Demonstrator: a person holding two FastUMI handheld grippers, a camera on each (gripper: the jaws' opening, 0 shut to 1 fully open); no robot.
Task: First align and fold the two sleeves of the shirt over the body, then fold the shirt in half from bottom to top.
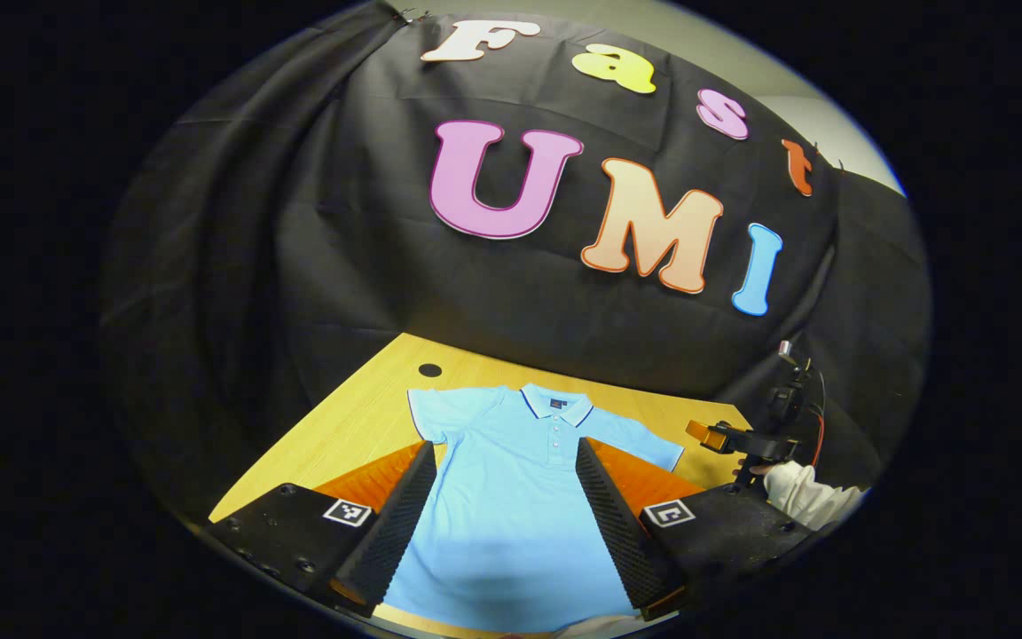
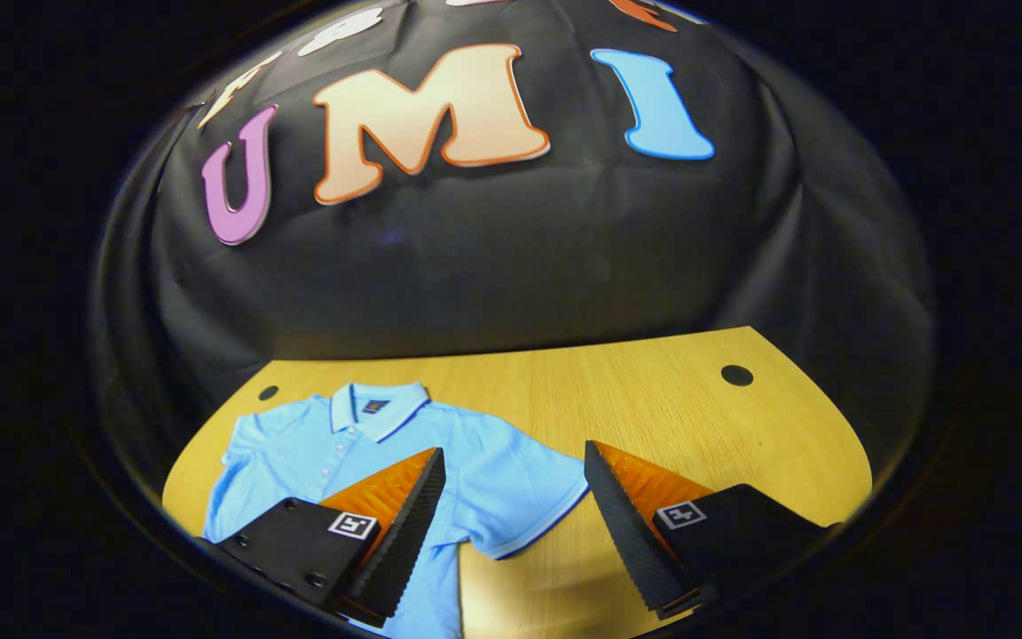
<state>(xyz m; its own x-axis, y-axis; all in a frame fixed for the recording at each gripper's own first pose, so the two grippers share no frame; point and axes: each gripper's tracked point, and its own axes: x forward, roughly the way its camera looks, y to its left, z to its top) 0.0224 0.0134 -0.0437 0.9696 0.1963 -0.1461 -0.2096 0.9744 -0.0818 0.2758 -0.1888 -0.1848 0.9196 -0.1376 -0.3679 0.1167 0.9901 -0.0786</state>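
Shirt (image 1: pixel 511 479) lies flat on the table (image 2: pixel 653 399), sleeves spread out. Left gripper (image 1: pixel 507 461) and right gripper (image 2: pixel 515 461) hang above it, fingers wide apart.

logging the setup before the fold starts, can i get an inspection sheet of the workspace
surface: wooden table, with round holes near its far corners
job's things: light blue polo shirt lying flat, front up, collar toward the wall, both sleeves spread out, nothing folded yet
clutter: nothing seen
grippers: left gripper open above the shirt's body; right gripper open above the sleeve on its side; it also shows in the left gripper view, farther off, held by a hand in a white sleeve
cables: red and black wires on the right gripper
surroundings: black cloth wall behind the table
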